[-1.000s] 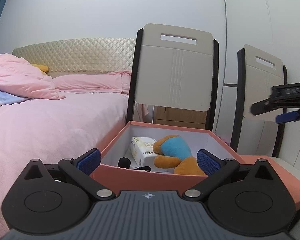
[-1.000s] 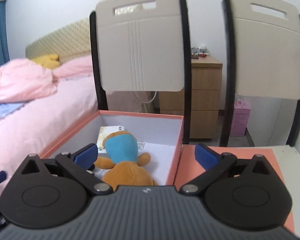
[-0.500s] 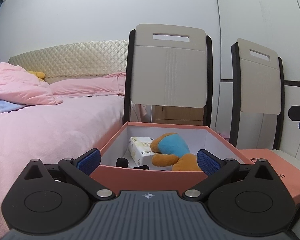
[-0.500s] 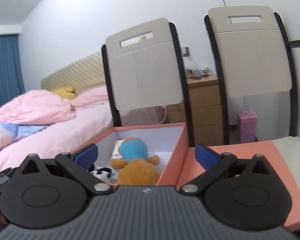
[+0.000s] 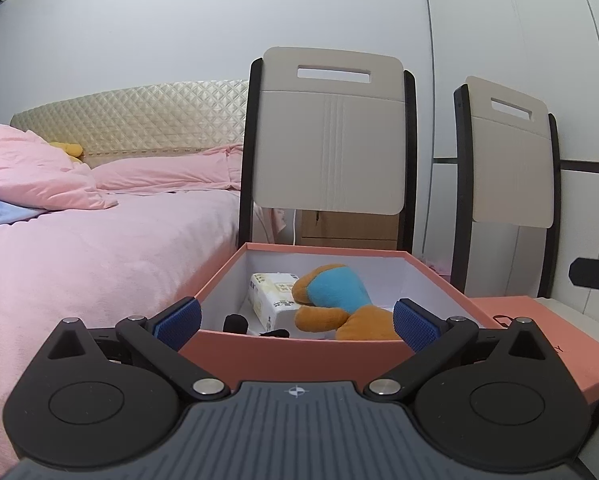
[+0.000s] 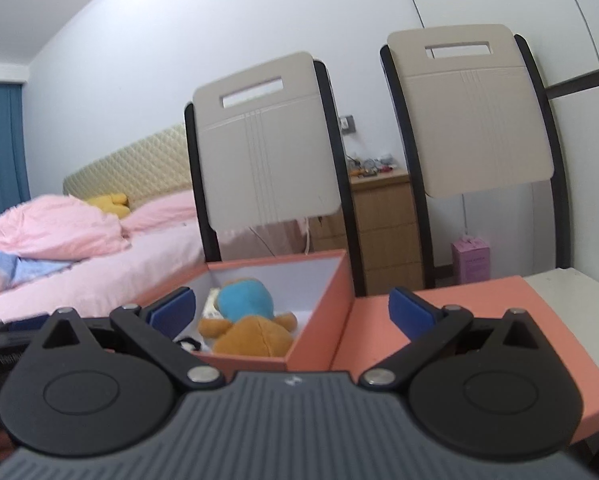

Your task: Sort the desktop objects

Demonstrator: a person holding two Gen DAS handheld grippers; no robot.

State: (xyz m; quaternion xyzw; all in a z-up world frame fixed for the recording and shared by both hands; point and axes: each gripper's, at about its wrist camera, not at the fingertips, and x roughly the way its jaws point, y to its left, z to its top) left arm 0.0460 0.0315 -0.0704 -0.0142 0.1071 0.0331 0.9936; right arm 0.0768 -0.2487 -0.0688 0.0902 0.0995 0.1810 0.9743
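Note:
An open salmon-pink box (image 5: 299,354) (image 6: 323,300) with a white inside stands just ahead of both grippers. In it lie an orange plush toy with a blue shirt (image 5: 335,296) (image 6: 247,320), a white tissue pack (image 5: 271,300) and a small black object (image 5: 235,322). My left gripper (image 5: 297,322) is open, held before the box's near wall with nothing between its fingers. My right gripper (image 6: 291,312) is open too, spanning the box's right wall, and grips nothing. The box's pink lid (image 6: 451,312) (image 5: 539,328) lies flat to the right of the box.
Two beige folding chairs (image 5: 327,136) (image 6: 471,116) stand behind the box. A bed with pink bedding (image 5: 79,248) fills the left. A wooden nightstand (image 6: 379,224) and a small pink carton (image 6: 471,260) sit behind the chairs. Part of the other gripper (image 5: 595,276) shows at the right edge.
Both grippers have pulled back and tilted up from the box. The right one has swung right, so the lid lies under it. In the left view the other gripper has withdrawn to the right edge.

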